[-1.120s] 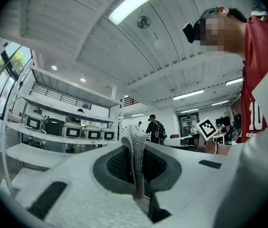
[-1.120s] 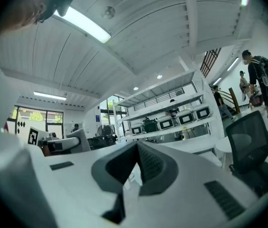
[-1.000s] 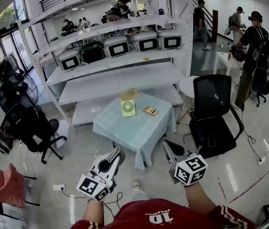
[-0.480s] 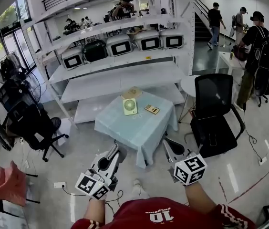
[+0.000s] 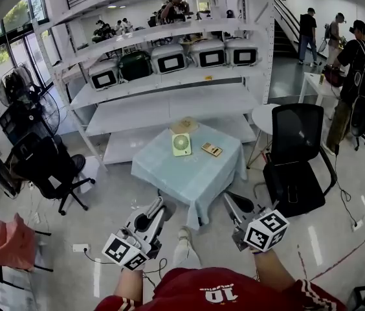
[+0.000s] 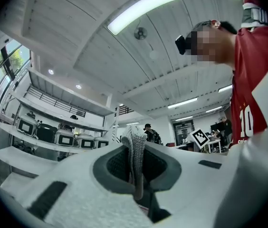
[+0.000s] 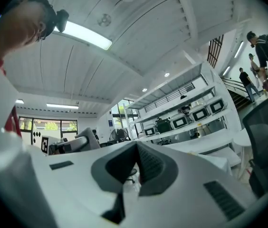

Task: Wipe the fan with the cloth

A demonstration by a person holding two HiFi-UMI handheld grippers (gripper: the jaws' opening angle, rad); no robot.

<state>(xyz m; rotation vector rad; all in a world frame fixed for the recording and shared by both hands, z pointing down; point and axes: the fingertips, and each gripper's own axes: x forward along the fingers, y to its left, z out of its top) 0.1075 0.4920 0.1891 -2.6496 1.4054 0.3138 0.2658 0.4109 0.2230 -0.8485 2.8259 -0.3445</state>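
Floor (image 5: 105,196) before the table (image 5: 192,177) lies open; fan (image 5: 182,145) stands mid-top; black chair (image 5: 296,173) crowds its right side.

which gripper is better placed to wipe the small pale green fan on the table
Left. The left gripper is shut on the grey knitted cloth; the right gripper is shut, empty. Both sit well short of the pale green fan.

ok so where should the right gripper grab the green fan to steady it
Probably the top edge of its squarish frame, coming down from above. The fan stands upright on the table with its round grille facing the person, so that keeps the face free for the cloth in the left gripper. The right gripper is shut and must open first.
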